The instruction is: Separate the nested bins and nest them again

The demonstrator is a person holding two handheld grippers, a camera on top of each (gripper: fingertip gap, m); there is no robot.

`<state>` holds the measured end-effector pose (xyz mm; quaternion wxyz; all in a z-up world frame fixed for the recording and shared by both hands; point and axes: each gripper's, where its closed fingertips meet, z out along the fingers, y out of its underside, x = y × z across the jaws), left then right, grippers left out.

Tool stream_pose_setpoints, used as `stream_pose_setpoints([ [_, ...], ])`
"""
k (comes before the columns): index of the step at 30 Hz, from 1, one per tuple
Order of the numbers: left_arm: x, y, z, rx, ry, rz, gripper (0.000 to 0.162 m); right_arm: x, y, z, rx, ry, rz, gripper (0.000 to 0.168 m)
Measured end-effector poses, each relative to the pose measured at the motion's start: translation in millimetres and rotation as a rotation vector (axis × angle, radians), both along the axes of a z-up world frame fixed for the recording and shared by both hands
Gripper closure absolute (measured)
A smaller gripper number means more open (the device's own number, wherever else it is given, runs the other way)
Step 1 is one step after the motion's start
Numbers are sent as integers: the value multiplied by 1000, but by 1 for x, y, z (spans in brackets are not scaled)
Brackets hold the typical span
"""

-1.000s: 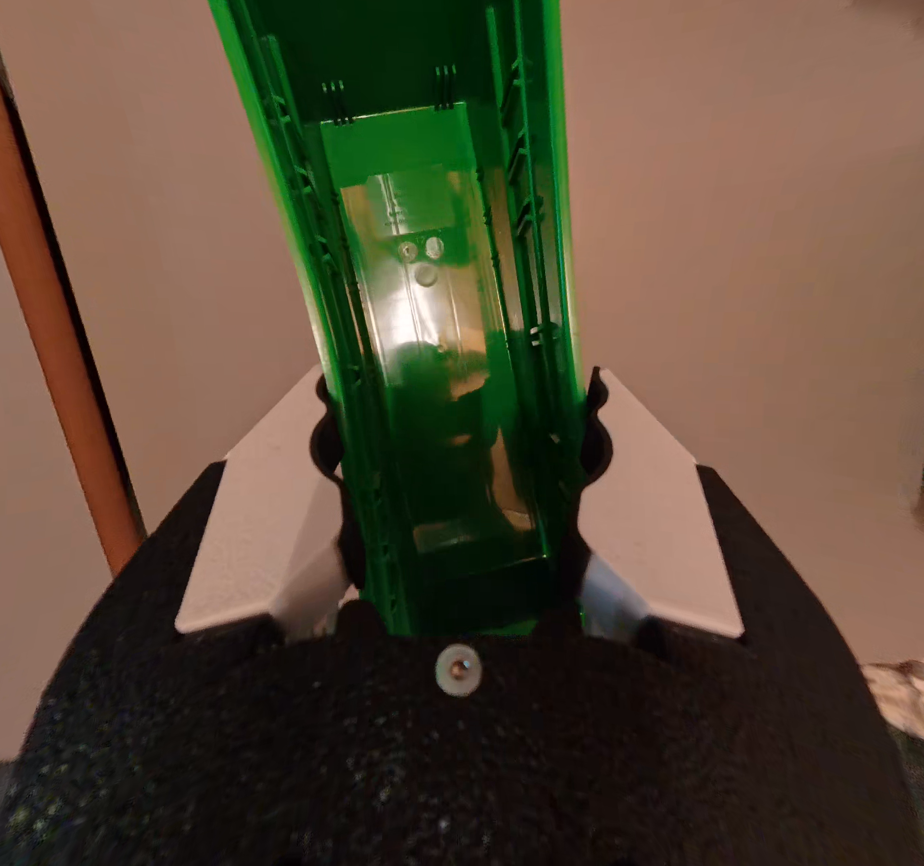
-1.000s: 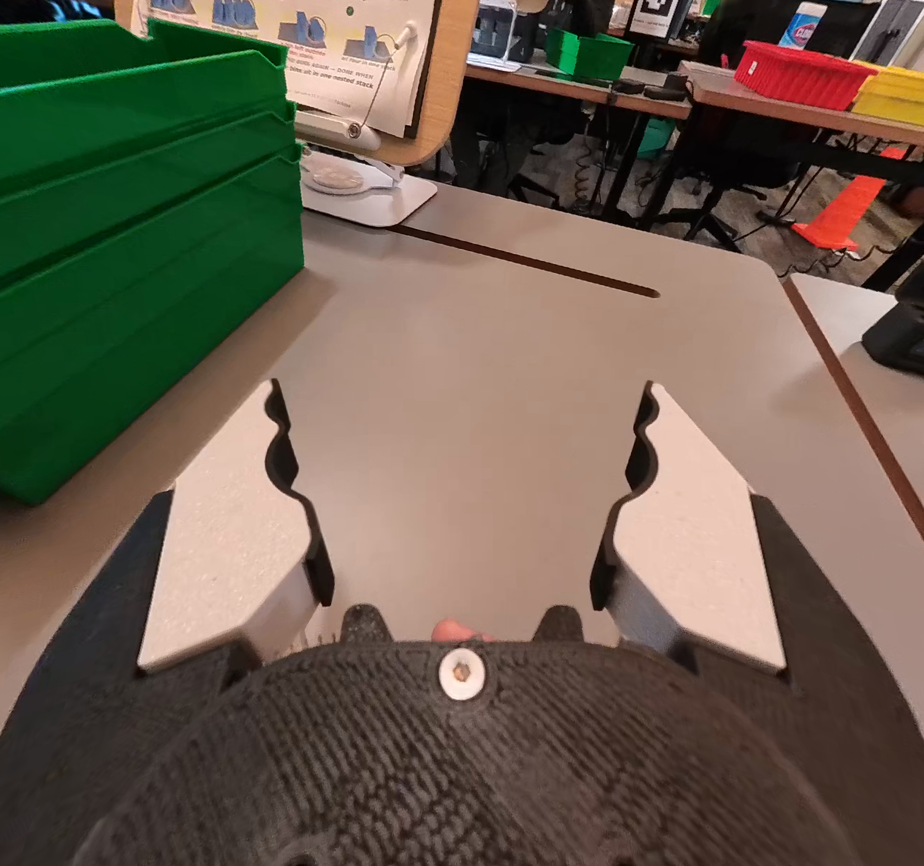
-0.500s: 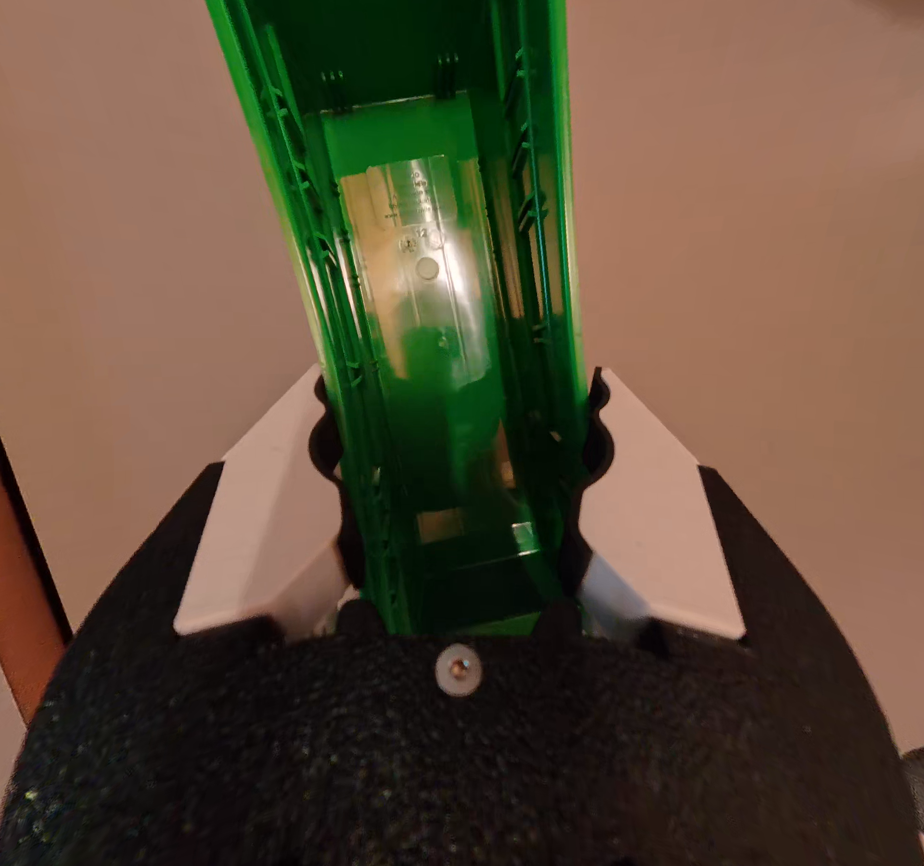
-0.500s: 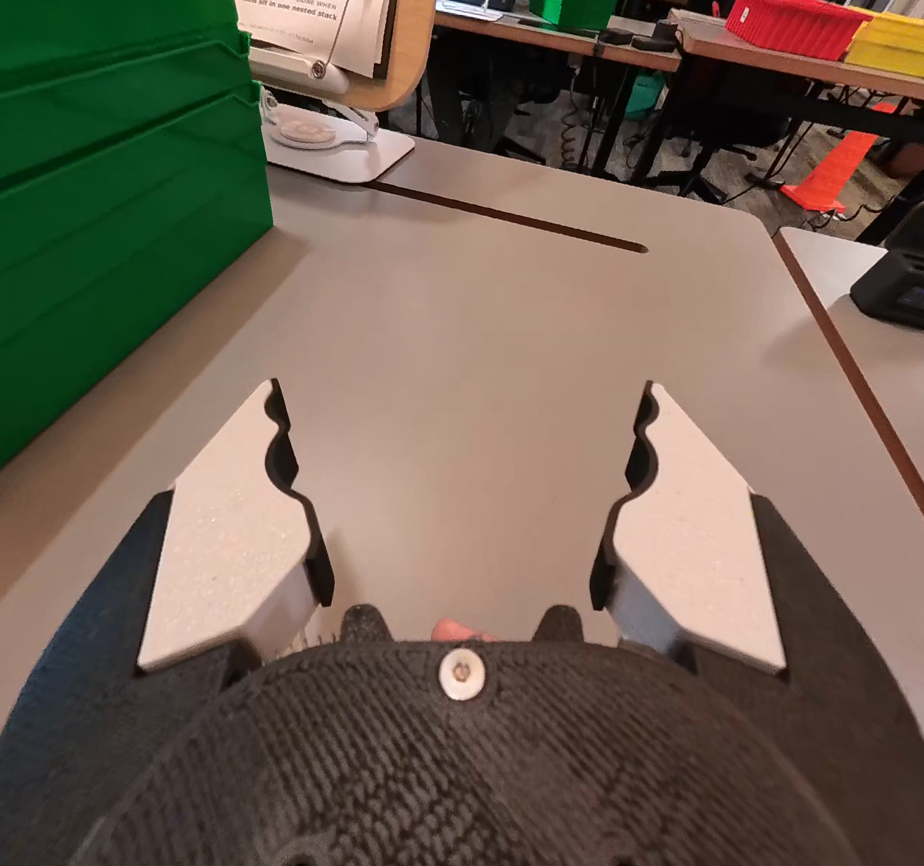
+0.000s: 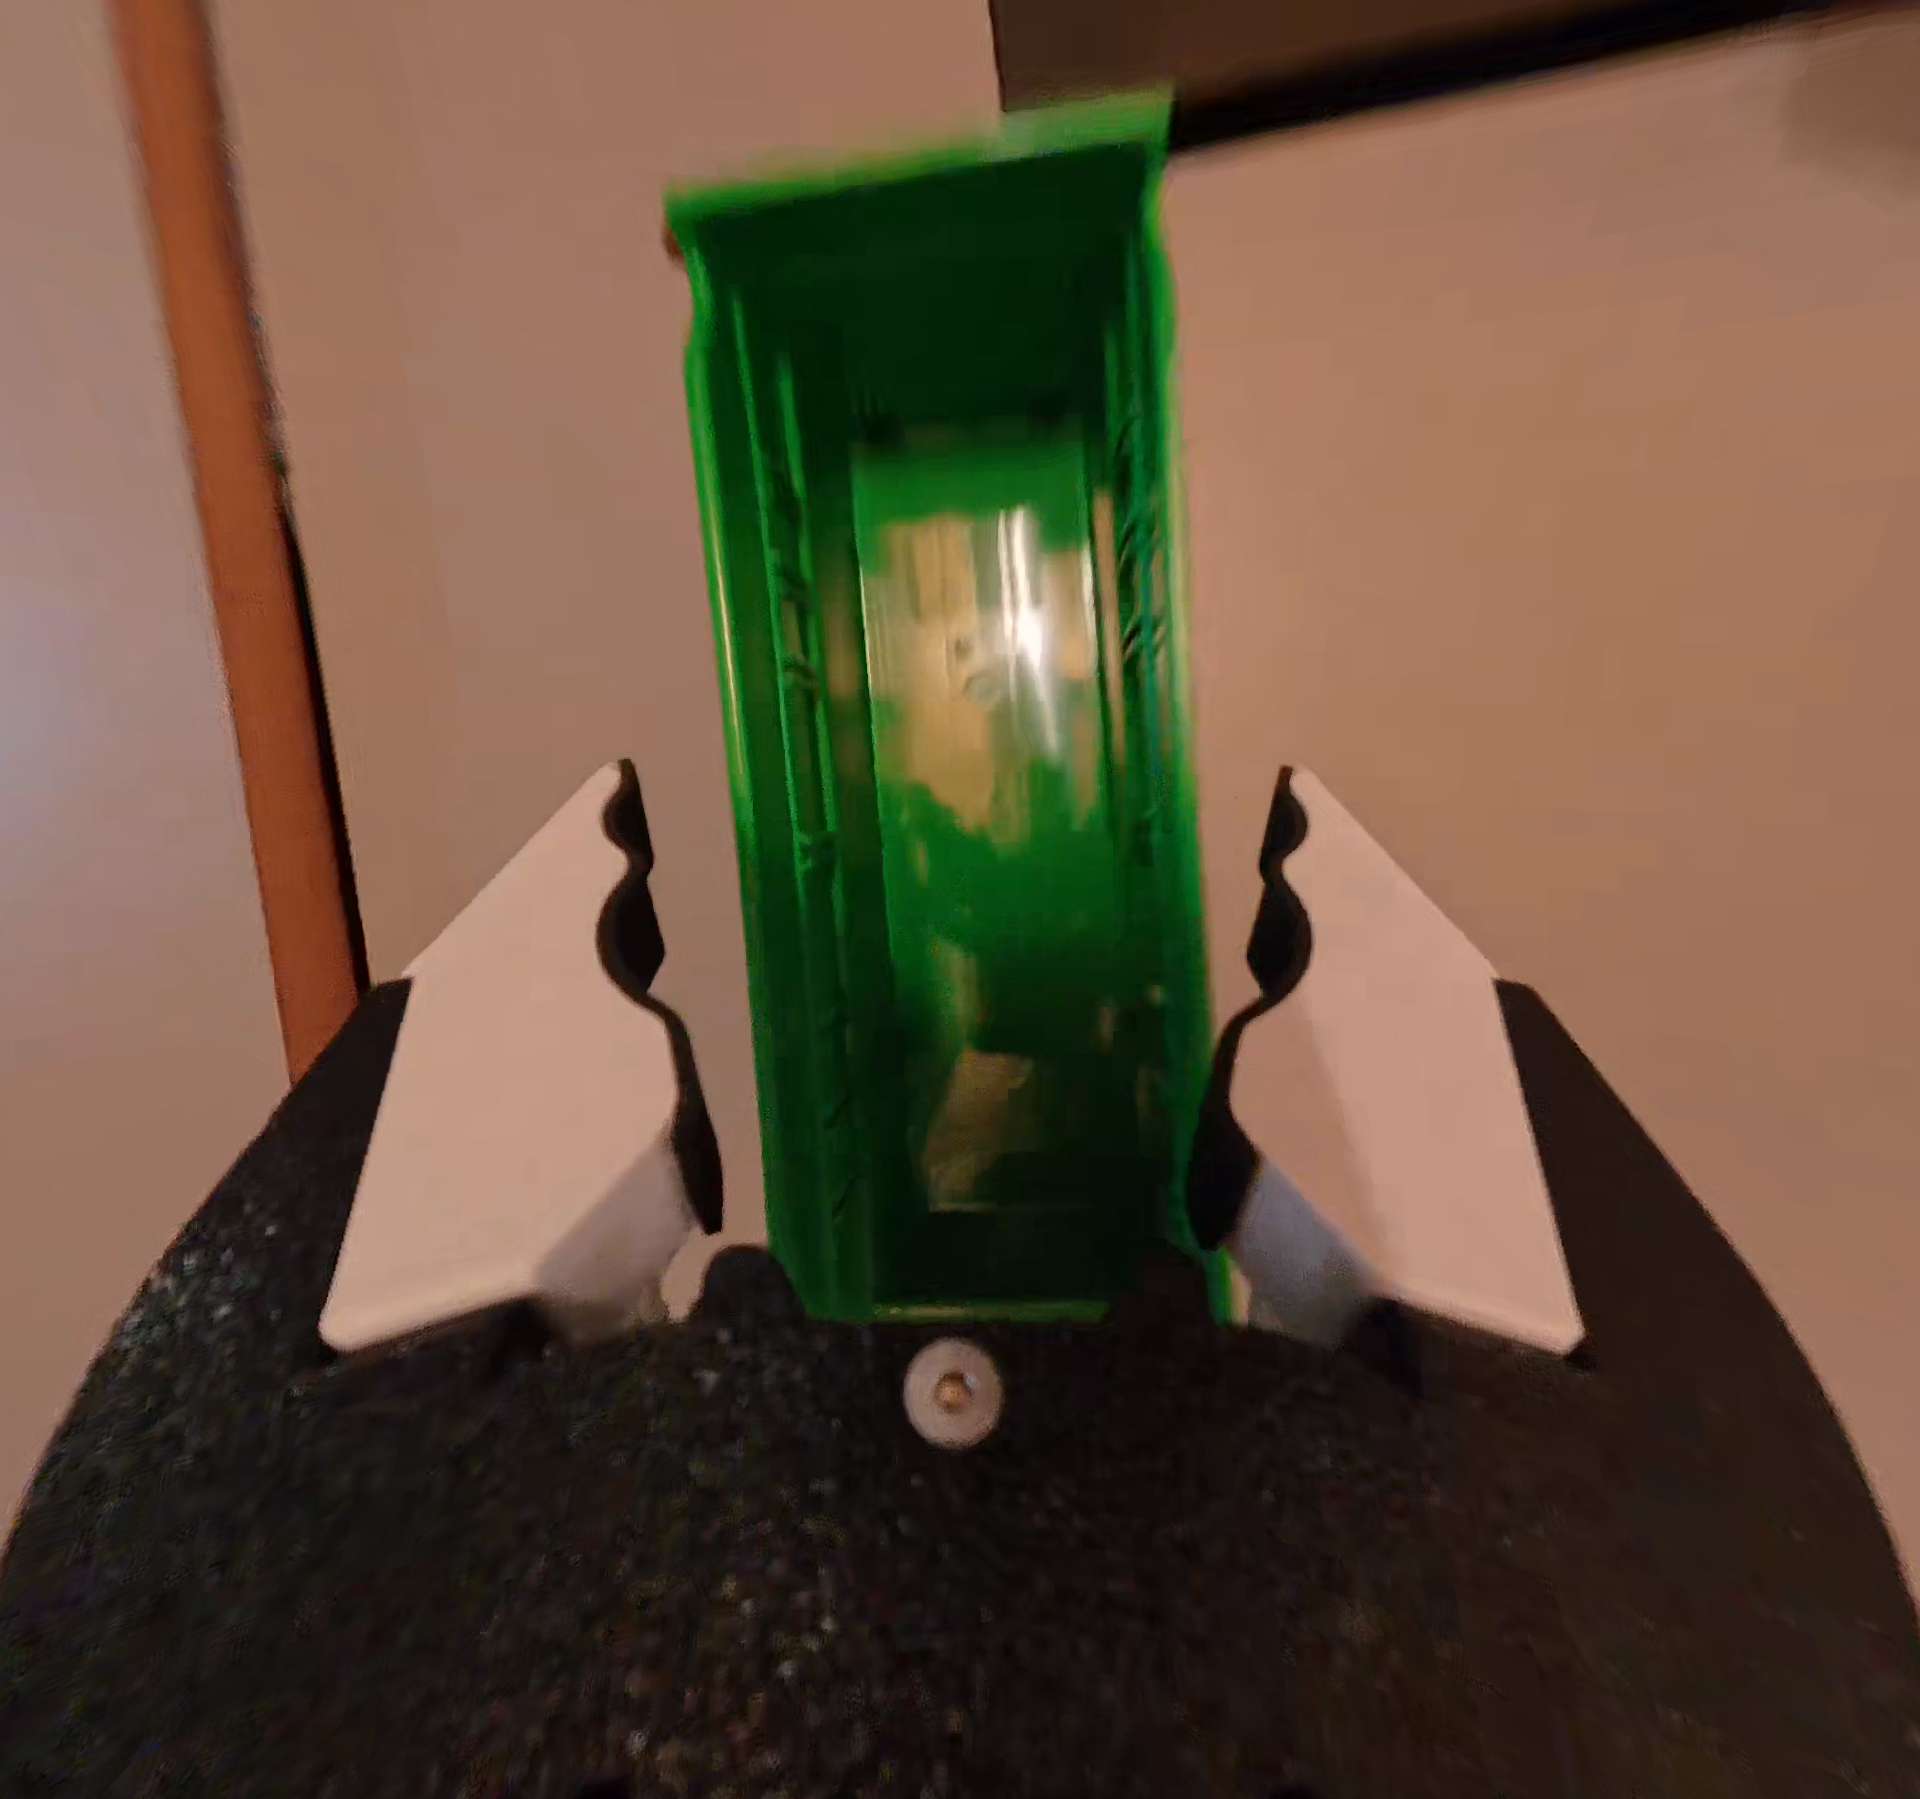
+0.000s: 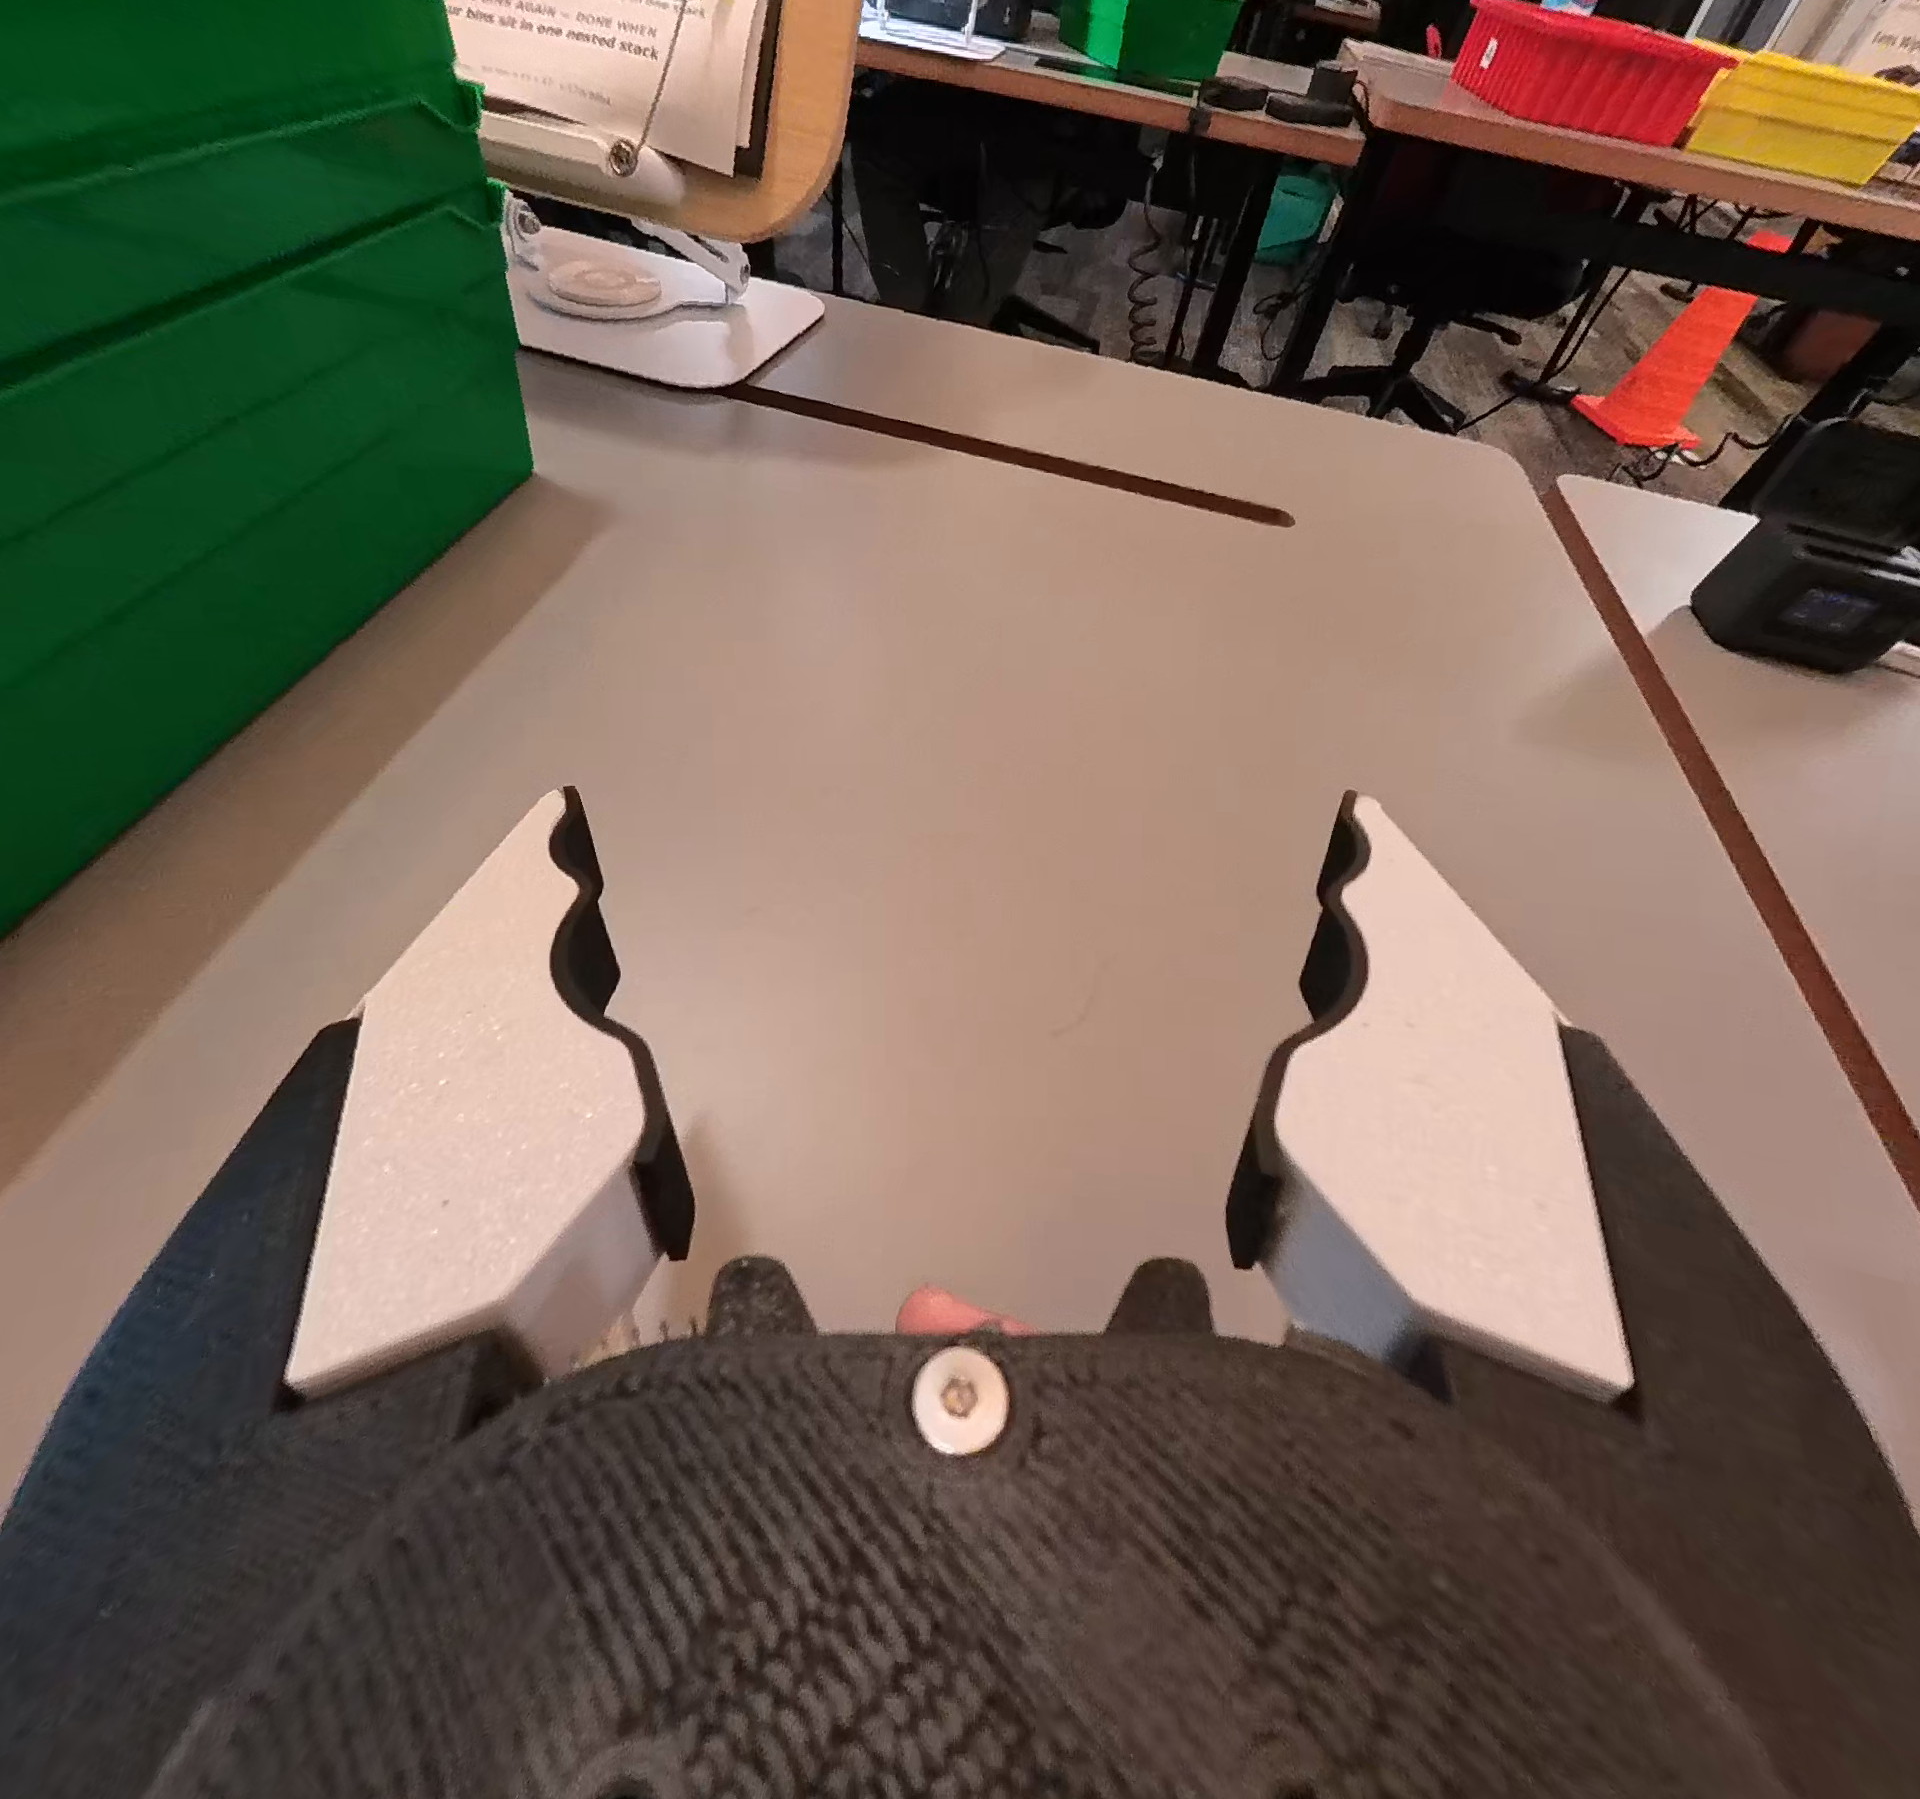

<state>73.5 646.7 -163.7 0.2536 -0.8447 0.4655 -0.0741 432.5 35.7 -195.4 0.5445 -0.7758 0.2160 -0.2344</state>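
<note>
Gaping left hand-held gripper [image 5: 954,1006] flanks green bin [image 5: 966,741]; right hand-held gripper [image 6: 958,1032] spread, empty.

My grey worktable [image 6: 987,710], a dark slot across its far end | a wooden-edged board [image 6: 821,56] on a white stand behind it | beyond, long desks [image 6: 1621,160] carrying red [image 6: 1579,82] and yellow tubs [image 6: 1808,113] | an orange cone [image 6: 1662,367] on the dim floor | indoor lighting.
</note>
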Motion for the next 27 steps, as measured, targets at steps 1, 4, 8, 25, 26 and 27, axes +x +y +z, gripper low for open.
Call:
stream_pose_setpoints([
  [1, 10, -2, 18, 19, -55, 16, 47, -1, 0, 2, 4, -4, 1, 33],
  [4, 46, -26, 68, 18, -183, 38, 46, -2, 0, 6, 6, -17, 4, 33],
  [8, 103, -107, 107, -160, -311, 64, 39, -7, 2, 13, 30, -21, 21, 32],
  [25, 227, -381, 46, -329, 58, -165, 8, -5, -15, 35, 121, 1, 6, 32],
  [26, 226, -379, 41, -292, 107, -164, 9, -5, -14, 35, 120, 1, 9, 32],
  [27, 227, -377, 37, -261, 135, -151, 9, -6, -13, 35, 117, 0, 12, 32],
])
